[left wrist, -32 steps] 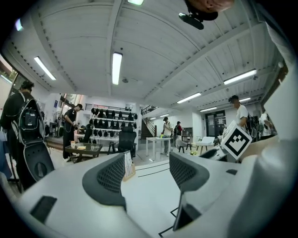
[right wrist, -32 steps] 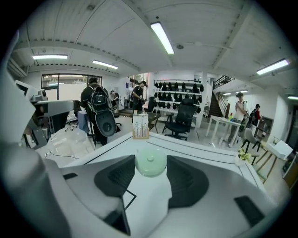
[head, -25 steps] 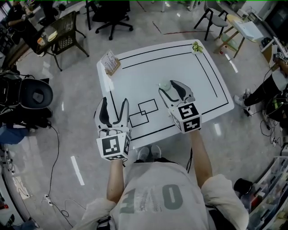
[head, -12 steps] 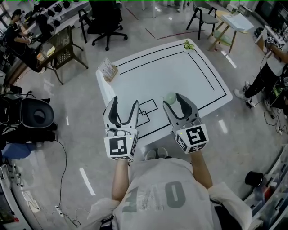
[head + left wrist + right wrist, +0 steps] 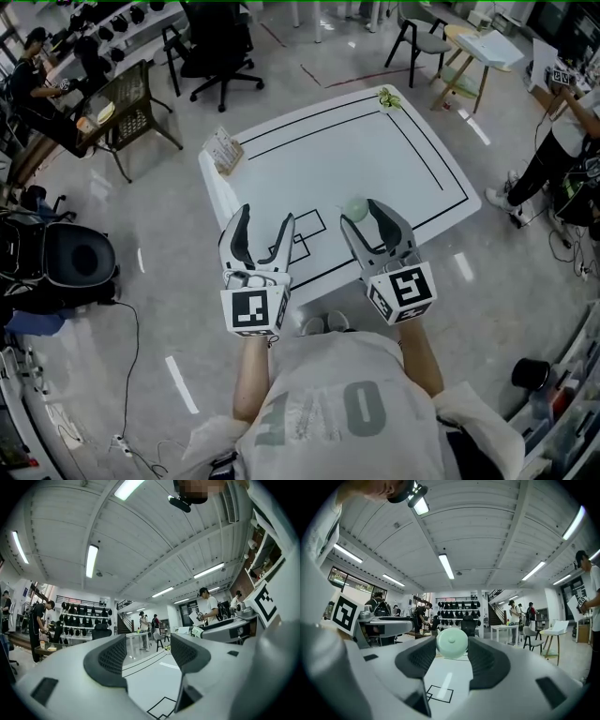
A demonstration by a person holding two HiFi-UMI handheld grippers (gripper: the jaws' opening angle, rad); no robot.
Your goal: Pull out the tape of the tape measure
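Observation:
A small round pale-green tape measure (image 5: 355,206) (image 5: 452,642) sits between the tips of my right gripper (image 5: 364,213) (image 5: 451,652), whose pads press on its two sides. It hangs above the near part of the white table (image 5: 375,141). No tape is seen drawn out of it. My left gripper (image 5: 265,217) (image 5: 147,651) is held level to the left of it over the table's near left edge, open, with nothing between its fingers.
Black lines and two overlapping squares (image 5: 305,230) are marked on the table. A small card stand (image 5: 223,148) sits at its far left corner and a green object (image 5: 386,97) at its far right corner. Chairs, desks and people stand around the table.
Both grippers rose and drew back toward the table's near edge, the tape measure going along in the right one. Over the last half second they hardly moved.

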